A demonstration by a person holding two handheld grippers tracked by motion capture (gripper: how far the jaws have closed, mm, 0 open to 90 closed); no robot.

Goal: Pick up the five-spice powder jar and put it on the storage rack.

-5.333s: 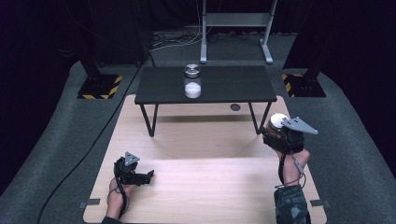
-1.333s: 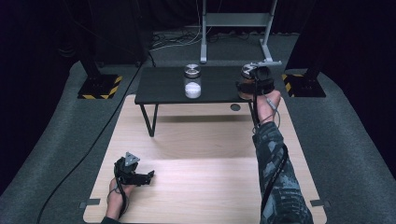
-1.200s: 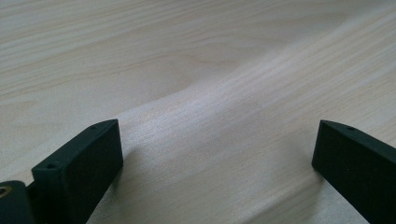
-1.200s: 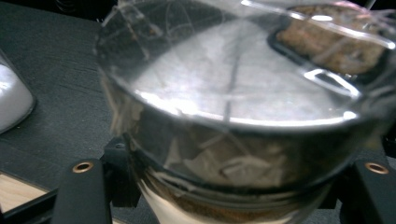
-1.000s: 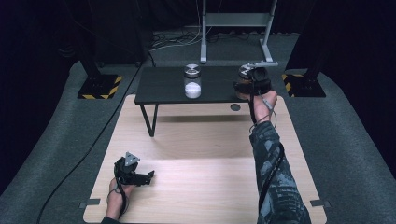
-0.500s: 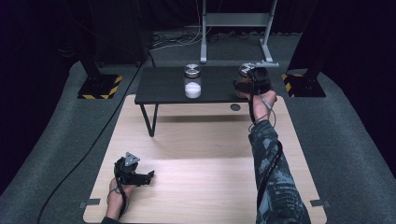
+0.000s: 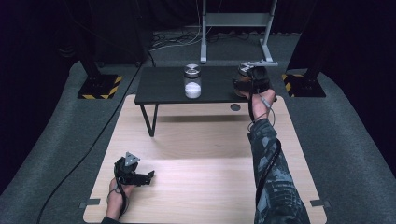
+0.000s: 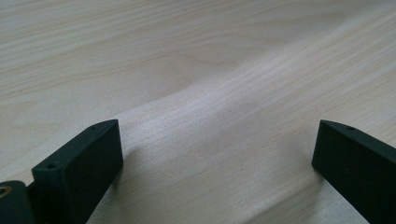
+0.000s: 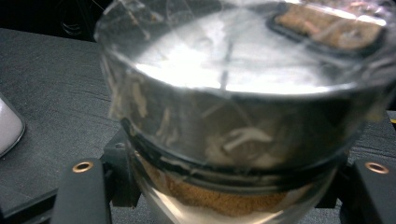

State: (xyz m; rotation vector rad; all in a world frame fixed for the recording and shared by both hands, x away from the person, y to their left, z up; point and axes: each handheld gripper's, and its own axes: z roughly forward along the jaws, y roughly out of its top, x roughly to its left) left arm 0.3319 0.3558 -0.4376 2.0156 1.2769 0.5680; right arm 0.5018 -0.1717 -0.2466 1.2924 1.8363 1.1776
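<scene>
Two jars are sitting in front of me on the low black table point(image 7: 163, 86), and I am pinching one of them. My right gripper point(image 7: 250, 79) is closing its jaws on a glass jar with a silver lid point(image 9: 233, 107), at the right end of that table. In the right gripper view the jar is looming large and upright between my two black jaws, which are pressing against its glass below the lid; brown powder is showing through the glass low down, and the lid is catching a bright glare. Whether its base is resting on the black surface or hanging just above it, I cannot tell. At the left edge of that same view a pale rounded shape is peeking in, sitting on the dark tabletop.

The second jar point(image 7: 192, 80) is standing upright near the middle of the black table, well apart from the one I am holding; it is carrying a silver lid too and holding something white. My right forearm, in a patterned sleeve point(image 7: 273, 177), is stretching far forward across the light wooden board point(image 7: 205, 168) on the floor.

My left gripper point(image 7: 148, 176) is lying low on the near left part of that board, in my left hand. Its jaws are standing spread wide, with bare pale wood grain between them.
</scene>
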